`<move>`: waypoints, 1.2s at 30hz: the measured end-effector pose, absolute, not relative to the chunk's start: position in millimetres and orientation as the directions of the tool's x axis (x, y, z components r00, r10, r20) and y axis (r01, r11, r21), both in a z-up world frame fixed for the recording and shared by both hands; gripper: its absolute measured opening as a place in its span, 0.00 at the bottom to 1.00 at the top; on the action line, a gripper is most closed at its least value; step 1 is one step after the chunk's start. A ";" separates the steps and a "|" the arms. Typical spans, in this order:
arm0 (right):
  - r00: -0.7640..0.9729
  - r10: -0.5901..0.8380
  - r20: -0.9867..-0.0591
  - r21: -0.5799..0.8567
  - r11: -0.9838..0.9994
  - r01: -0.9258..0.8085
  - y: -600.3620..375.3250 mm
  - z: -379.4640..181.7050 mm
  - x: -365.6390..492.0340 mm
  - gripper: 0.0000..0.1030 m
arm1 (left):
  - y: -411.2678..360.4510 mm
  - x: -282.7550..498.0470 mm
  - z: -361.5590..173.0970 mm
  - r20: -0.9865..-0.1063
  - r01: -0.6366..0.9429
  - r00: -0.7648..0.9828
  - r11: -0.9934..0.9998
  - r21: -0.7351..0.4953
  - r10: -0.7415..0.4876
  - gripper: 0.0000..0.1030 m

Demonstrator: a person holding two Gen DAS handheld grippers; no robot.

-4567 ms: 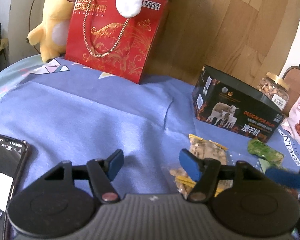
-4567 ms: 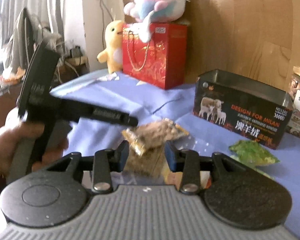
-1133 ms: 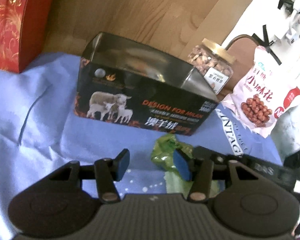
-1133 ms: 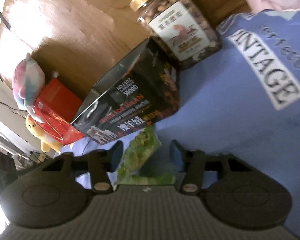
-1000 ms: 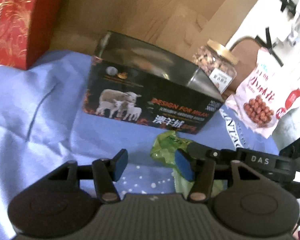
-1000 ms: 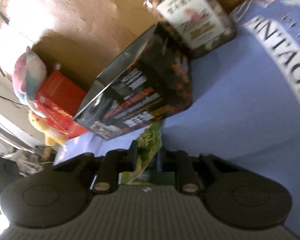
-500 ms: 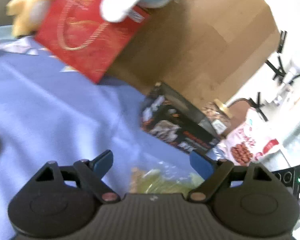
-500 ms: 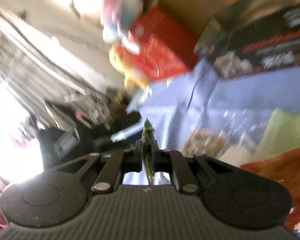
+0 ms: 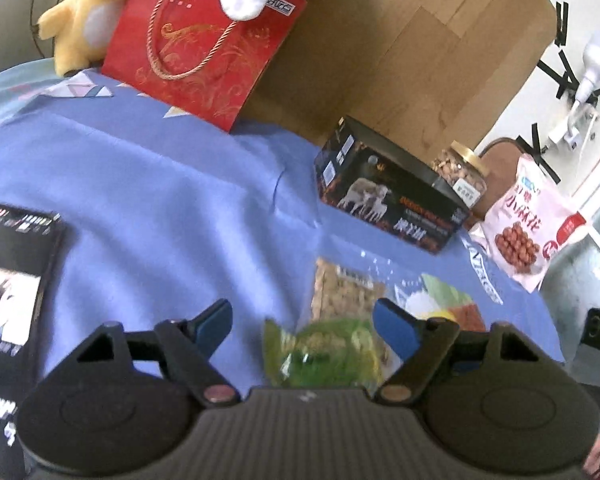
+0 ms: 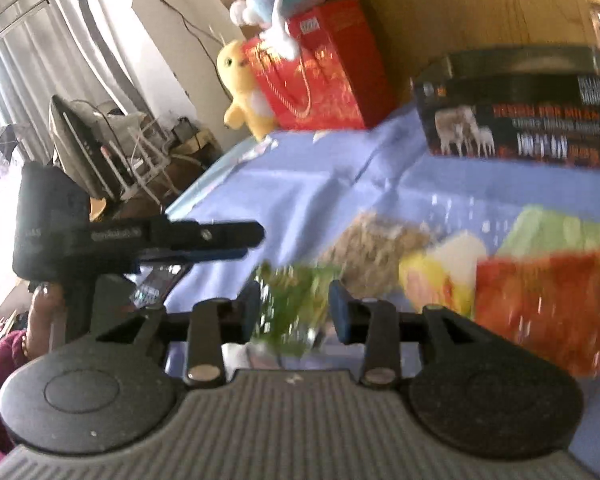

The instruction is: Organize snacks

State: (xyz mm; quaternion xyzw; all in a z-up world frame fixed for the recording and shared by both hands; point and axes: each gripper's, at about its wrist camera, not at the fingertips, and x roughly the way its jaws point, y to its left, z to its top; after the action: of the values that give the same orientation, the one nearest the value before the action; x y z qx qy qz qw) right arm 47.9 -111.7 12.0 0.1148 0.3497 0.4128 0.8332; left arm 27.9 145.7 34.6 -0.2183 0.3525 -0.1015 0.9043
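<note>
A green snack packet (image 9: 324, 356) lies on the blue cloth (image 9: 160, 200), overlapping a clear packet of brown snacks (image 9: 344, 292). My left gripper (image 9: 306, 324) hangs over it with the jaws wide and closing slightly, and its pads stay clear of the packet. In the right wrist view the green packet (image 10: 296, 304) is a blur between the fingers of my right gripper (image 10: 294, 306). Those jaws are opening and the pads no longer press it. The black open tin with sheep (image 9: 388, 196) stands beyond.
Orange, green and white packets (image 9: 448, 304) lie right of the pile. A nut jar (image 9: 460, 176) and a pink peanut bag (image 9: 532, 228) stand at the far right. A red gift bag (image 9: 204, 44) with plush toys is at the back, a phone (image 9: 12, 272) at the left.
My right gripper closed on the green packet by the black tin, carried it left to the snack pile and has now let go. My left gripper drew back and opened wider.
</note>
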 end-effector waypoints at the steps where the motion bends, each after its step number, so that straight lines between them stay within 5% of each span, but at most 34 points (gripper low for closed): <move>1: 0.405 0.767 -0.497 0.485 0.633 -0.604 -106.9 8.5 47.8 0.40 | 147.1 23.3 32.9 -0.600 0.026 0.724 0.884 -0.467 -0.339 0.77; 6: 0.383 0.766 -0.516 0.490 0.631 -0.602 -98.5 -1.0 47.5 0.37 | 139.8 9.6 18.1 -0.622 0.040 0.697 0.885 -0.463 -0.357 0.49; 8: 0.367 0.770 -0.522 0.477 0.621 -0.622 -90.9 -2.4 46.4 0.26 | 132.5 8.3 17.0 -0.632 0.049 0.692 0.897 -0.440 -0.348 0.29; 13: 0.378 0.768 -0.517 0.455 0.620 -0.639 -88.4 -2.3 42.0 0.23 | 133.9 11.0 15.7 -0.636 0.036 0.680 0.882 -0.469 -0.366 0.27; 16: 0.382 0.769 -0.512 0.478 0.624 -0.618 -94.6 -4.1 45.4 0.10 | 129.7 9.8 18.3 -0.635 0.037 0.681 0.883 -0.468 -0.365 0.23; 31: 0.701 0.635 -0.325 0.332 0.771 -0.544 -155.3 81.9 115.0 0.09 | 55.5 146.1 118.4 -0.433 0.274 0.778 0.866 -0.418 -0.455 0.22; 36: 0.769 0.542 -0.340 0.302 0.837 -0.457 -166.0 82.9 172.6 0.09 | 29.9 208.4 111.1 -0.447 0.256 0.791 0.889 -0.380 -0.418 0.25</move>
State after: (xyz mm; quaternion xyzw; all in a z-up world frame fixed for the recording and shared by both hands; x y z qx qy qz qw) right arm 172.6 -166.0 82.9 0.1015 0.2106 0.2671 0.9349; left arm 208.4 29.9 111.1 -0.1515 0.2683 -0.1805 0.9341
